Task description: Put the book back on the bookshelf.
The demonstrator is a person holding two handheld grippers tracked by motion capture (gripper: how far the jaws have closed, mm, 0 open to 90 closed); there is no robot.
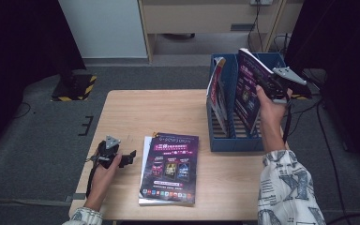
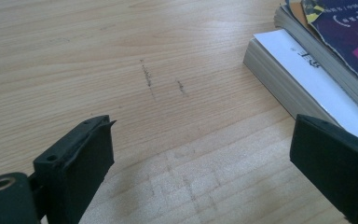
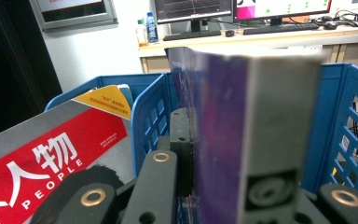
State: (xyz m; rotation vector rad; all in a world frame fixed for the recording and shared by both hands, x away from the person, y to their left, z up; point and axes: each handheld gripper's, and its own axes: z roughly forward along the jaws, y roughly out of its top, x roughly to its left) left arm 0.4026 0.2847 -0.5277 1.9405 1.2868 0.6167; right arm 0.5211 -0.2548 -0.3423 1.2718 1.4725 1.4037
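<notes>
— What's the right tool got?

— It's clamped onto a purple-covered book, held upright over the blue file rack at the far right of the surface. From the right gripper view the jaws pinch the book's spine edge, with the rack's blue walls on both sides.

— Anything already in the rack?

— A magazine with a red cover leans in the compartment beside it.

— And the left tool?

— Spread wide, gripping nothing, low over the bare wood just beside the stack of books lying flat near the front edge. Another purple cover tops that stack.
</notes>
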